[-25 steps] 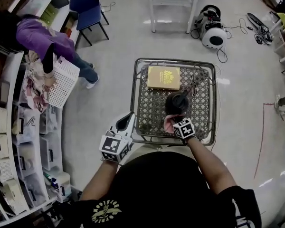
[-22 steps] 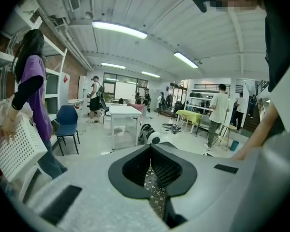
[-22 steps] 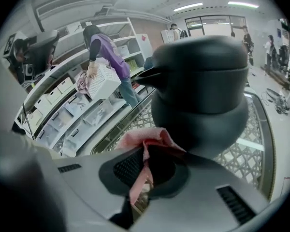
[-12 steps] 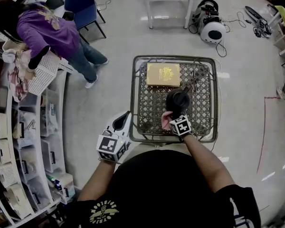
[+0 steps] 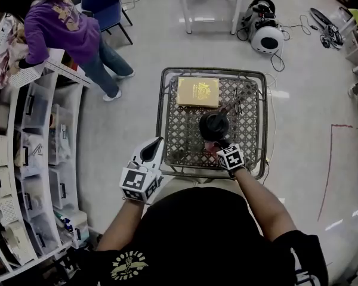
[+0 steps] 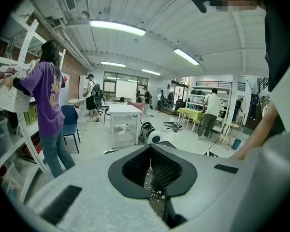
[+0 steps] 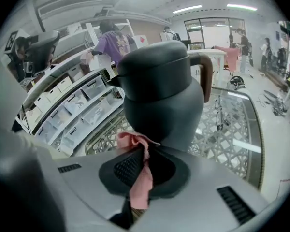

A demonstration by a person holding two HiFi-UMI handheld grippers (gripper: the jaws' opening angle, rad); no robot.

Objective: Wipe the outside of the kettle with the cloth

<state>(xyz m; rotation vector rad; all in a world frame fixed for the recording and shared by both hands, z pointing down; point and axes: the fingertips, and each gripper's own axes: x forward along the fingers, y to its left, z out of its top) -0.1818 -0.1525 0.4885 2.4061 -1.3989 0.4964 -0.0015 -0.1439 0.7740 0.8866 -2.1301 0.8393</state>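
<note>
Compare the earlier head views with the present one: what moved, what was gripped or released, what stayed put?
The right gripper, shut on the pink cloth, slid slightly rightward along the kettle's near side, hiding more cloth. The person in purple lifted a white basket higher at the shelves. Nothing was taken or let go. The kettle, yellow book and the shut left gripper off the table's corner stayed.

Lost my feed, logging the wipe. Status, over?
Left gripper shut, empty, beside the table. Right gripper shut on pink cloth, against the kettle low down. Yellow box beyond, apart from it.
</note>
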